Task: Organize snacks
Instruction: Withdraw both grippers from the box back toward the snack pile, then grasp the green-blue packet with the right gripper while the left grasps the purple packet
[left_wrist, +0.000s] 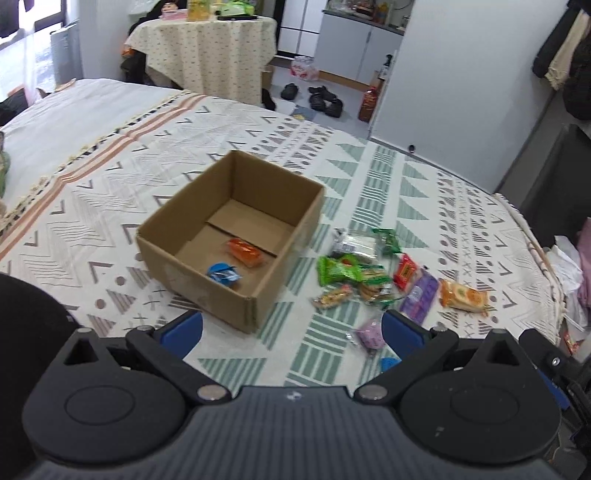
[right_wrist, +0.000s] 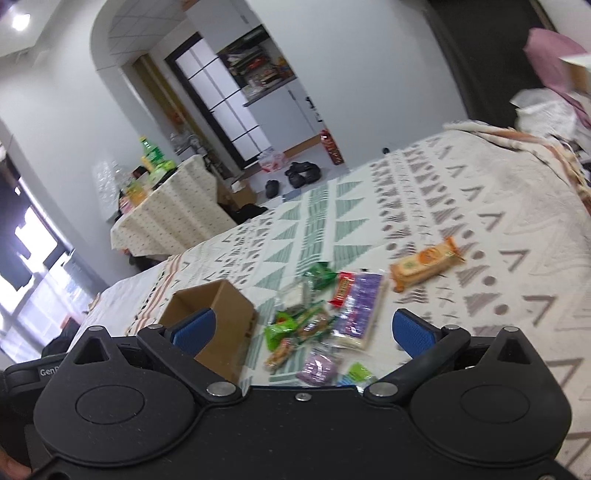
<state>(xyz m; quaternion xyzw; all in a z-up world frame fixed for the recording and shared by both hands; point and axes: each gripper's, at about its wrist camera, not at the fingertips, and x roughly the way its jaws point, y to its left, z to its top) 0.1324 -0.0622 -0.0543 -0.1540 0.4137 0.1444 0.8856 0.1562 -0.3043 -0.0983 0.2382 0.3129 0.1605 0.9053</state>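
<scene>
The cardboard box (left_wrist: 236, 236) sits open-topped on the bed (left_wrist: 110, 155), and an orange snack packet (left_wrist: 245, 252) and a blue-wrapped snack (left_wrist: 223, 275) already lie on its floor. At the box's 3 o'clock, the loose pile of snacks (left_wrist: 369, 273) waits just beside it, close enough for short transfers. The left gripper (left_wrist: 291, 328) hovers at the box's 6 o'clock, fingers spread wide and empty. The right gripper (right_wrist: 301, 328) hangs above the pile, fingers (right_wrist: 410, 328) also spread and holding nothing, framing the purple packet (right_wrist: 360, 306). The orange cracker pack (right_wrist: 424, 264) lies apart at 2 o'clock of the pile.
</scene>
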